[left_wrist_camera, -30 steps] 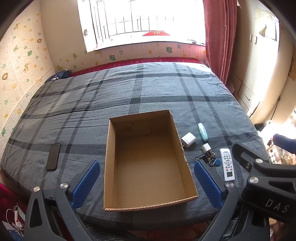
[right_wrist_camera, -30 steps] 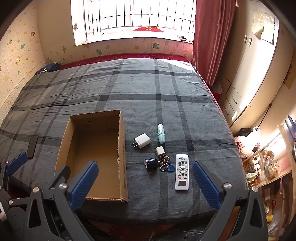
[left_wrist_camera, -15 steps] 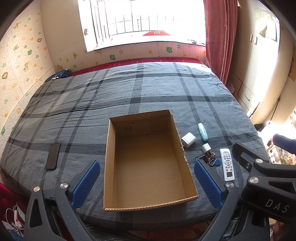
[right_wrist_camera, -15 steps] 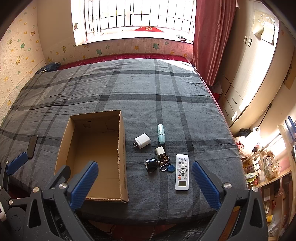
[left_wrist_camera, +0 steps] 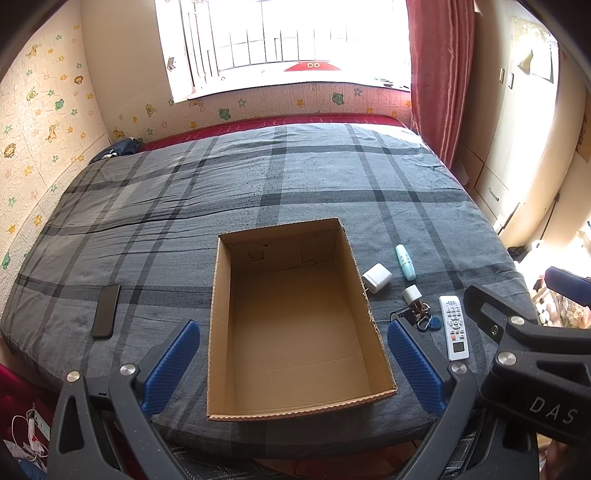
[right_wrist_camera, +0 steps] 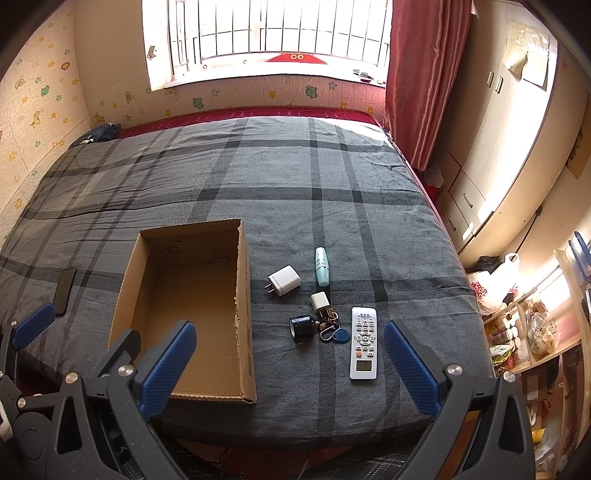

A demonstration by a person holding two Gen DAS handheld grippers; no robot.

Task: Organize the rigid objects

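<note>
An open cardboard box (left_wrist_camera: pixel 295 325) sits on the near part of the bed (left_wrist_camera: pixel 258 184), flaps gone or folded away, its floor bare. To its right, on the grey plaid cover, lie the small things. A white charger (right_wrist_camera: pixel 283 280) is nearest the box wall, prongs toward the box. Just right of it lies a pale teal tube (right_wrist_camera: pixel 321 266), lengthwise away from the camera. Nearer the foot of the bed is a smaller white plug (right_wrist_camera: pixel 319 301), touching a bunch of keys (right_wrist_camera: pixel 330 326) with a blue fob (right_wrist_camera: pixel 340 335). A dark round object (right_wrist_camera: pixel 302 326) lies against the keys on the left — what it is cannot be told. A white remote (right_wrist_camera: pixel 364 343) lies just right of the fob, its small screen toward the bed's edge.

On the other side of the box, well apart from it, a black phone (left_wrist_camera: pixel 106 311) lies flat near the left edge of the bed.

The left gripper (left_wrist_camera: pixel 291 365) hangs over the foot of the bed with its blue pads (left_wrist_camera: pixel 170 365) spread wide, straddling the near end of the box in its view and holding nothing. The right gripper (right_wrist_camera: pixel 288 365) is likewise spread wide and empty — in its view the remote and keys lie between its pads (right_wrist_camera: pixel 410 365), farther off.

Beyond the bed: a barred window (right_wrist_camera: pixel 266 33), a red curtain (right_wrist_camera: pixel 417 81), and cream wardrobe doors (right_wrist_camera: pixel 498 147) on the right.
</note>
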